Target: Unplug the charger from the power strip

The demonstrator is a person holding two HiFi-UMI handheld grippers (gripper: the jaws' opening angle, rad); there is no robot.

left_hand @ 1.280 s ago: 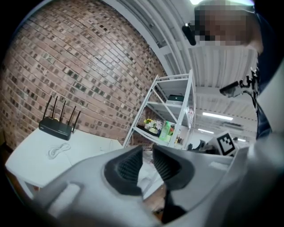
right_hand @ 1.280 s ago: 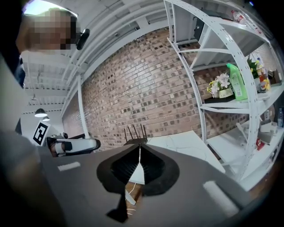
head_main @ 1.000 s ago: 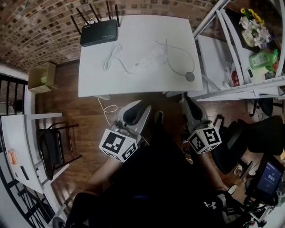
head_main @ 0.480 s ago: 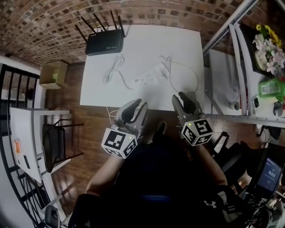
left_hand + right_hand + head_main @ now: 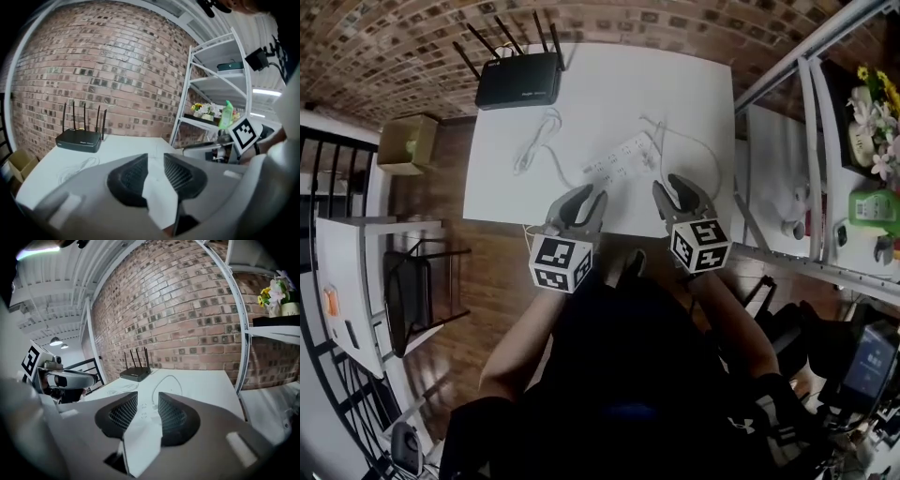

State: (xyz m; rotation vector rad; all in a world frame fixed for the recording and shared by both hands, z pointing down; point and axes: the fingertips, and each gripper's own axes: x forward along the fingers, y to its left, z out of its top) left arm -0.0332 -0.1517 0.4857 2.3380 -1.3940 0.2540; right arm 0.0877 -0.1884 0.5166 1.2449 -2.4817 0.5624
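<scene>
Brick wall (image 5: 394, 37) out back, one white desk (image 5: 694, 84) in front of it. Two hand-held grippers hang over its near edge, the left hand-held gripper (image 5: 584, 199) and the right hand-held gripper (image 5: 677, 190). Both have jaws partway apart that have just been opening, with nothing between them. One power strip (image 5: 622, 156) lies just ahead, between the two, and the one charger (image 5: 651, 141) sits at the end nearer the right one. Beyond the left one there's one loose coiled cable (image 5: 534, 141), then one router (image 5: 518, 81) with four antennas.
</scene>
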